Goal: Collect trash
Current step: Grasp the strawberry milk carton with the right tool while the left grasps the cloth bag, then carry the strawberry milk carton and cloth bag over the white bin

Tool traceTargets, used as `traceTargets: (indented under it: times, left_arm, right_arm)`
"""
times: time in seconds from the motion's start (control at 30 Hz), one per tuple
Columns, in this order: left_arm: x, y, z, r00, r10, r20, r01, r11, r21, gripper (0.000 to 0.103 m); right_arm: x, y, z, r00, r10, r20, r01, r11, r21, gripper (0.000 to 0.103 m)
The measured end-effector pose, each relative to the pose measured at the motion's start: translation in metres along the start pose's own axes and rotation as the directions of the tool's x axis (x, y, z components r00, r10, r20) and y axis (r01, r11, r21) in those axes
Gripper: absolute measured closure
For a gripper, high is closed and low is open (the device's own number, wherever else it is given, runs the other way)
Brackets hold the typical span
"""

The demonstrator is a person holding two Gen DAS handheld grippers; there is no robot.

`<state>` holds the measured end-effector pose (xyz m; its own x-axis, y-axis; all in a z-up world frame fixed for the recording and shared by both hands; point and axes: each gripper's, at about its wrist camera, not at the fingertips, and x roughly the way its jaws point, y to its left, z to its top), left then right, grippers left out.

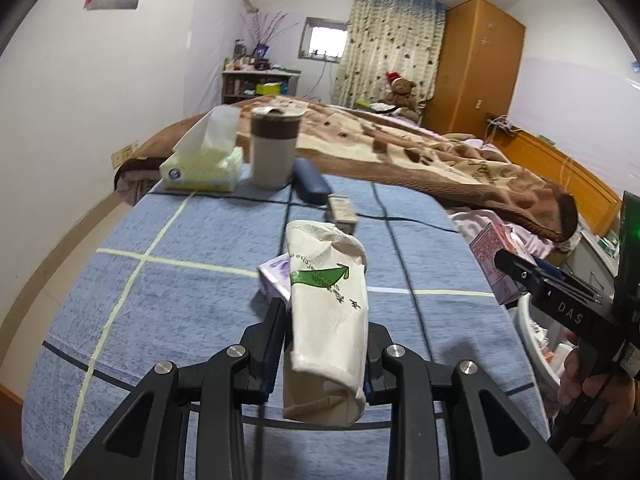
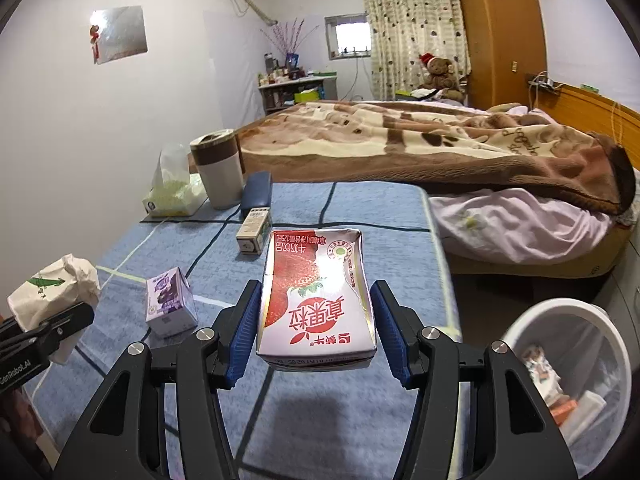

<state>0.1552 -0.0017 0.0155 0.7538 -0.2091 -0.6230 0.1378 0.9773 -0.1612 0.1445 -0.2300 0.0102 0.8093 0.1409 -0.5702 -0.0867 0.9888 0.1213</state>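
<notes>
My left gripper [image 1: 322, 320] is shut on a crumpled white paper cup [image 1: 328, 304] with a green arrow print, held above the blue table cloth [image 1: 180, 300]. My right gripper [image 2: 316, 308] is shut on a pink strawberry milk carton [image 2: 316, 296], also lifted over the table. The carton [image 1: 496, 256] and the right gripper [image 1: 520, 270] show at the right of the left wrist view. The cup [image 2: 52, 288] shows at the left of the right wrist view. A small purple milk carton [image 2: 170, 306] stands on the table. A white bin [image 2: 568, 360] with trash inside sits on the floor at the right.
At the table's far end stand a tissue pack [image 1: 204, 160], a brown-banded tumbler [image 1: 276, 144], a dark blue case [image 1: 312, 180] and a small beige box [image 2: 254, 230]. A bed [image 2: 440, 148] with a brown blanket lies beyond the table.
</notes>
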Motion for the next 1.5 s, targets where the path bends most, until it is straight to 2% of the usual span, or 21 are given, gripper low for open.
traceTargets:
  times: [0.33,0.7,1.2,1.5]
  left_arm:
    - [-0.018,-0.048,-0.004,0.997,-0.069,0.03,0.066,0.994,0.089,0.072]
    - [-0.022,-0.122,-0.01,0.981,-0.191,0.027,0.182,0.963,0.197,0.072]
    - [-0.015,-0.212,-0.014,0.942,-0.335,-0.023,0.325,0.892,0.315,0.072]
    - [0.0,-0.26,-0.016,0.905,-0.419,-0.077,0.416,0.83,0.371,0.072]
  right_arm:
    - [-0.035,-0.023,-0.01,0.997,-0.053,0.053,0.051,0.998,0.043,0.046]
    - [-0.077,-0.063,-0.025,0.982,-0.163,0.097,0.152,0.982,0.112,0.046]
    - [-0.106,-0.114,-0.043,0.946,-0.312,0.083,0.289,0.933,0.213,0.046]
    - [-0.11,-0.133,-0.053,0.928,-0.371,0.045,0.348,0.903,0.251,0.046]
